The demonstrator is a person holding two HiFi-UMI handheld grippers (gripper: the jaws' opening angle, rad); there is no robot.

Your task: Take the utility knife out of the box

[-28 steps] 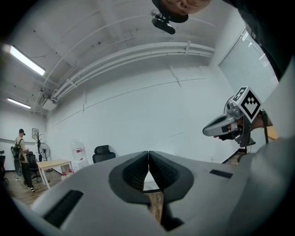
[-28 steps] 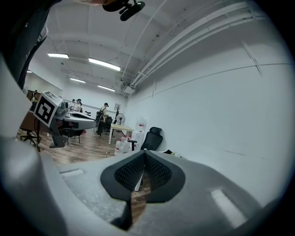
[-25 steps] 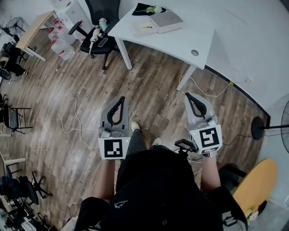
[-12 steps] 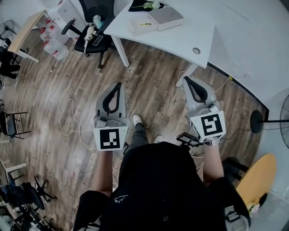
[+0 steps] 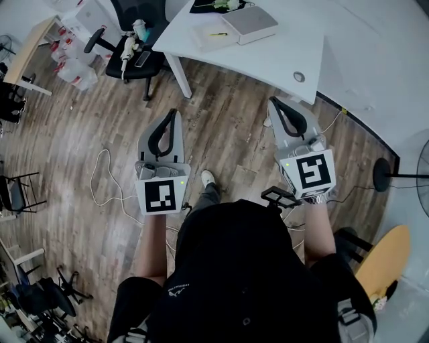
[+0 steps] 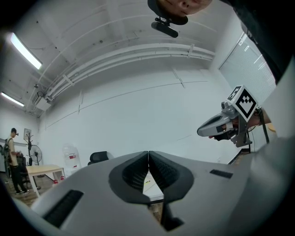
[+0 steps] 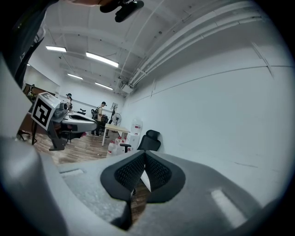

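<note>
White box [image 5: 249, 24], perhaps shut, well beyond right hand-held gripper [image 5: 273, 101]

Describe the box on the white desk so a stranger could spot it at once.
Start at the white desk at the top of the head view. Near its far end lies the box, a flat pale grey slab. It is thicker than the white sheet beside it and paler than the black cloth nearby.

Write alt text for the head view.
A person standing on a wooden floor holds the left gripper and right gripper forward, jaws shut and empty, short of a white desk with a pale flat box on it.
</note>
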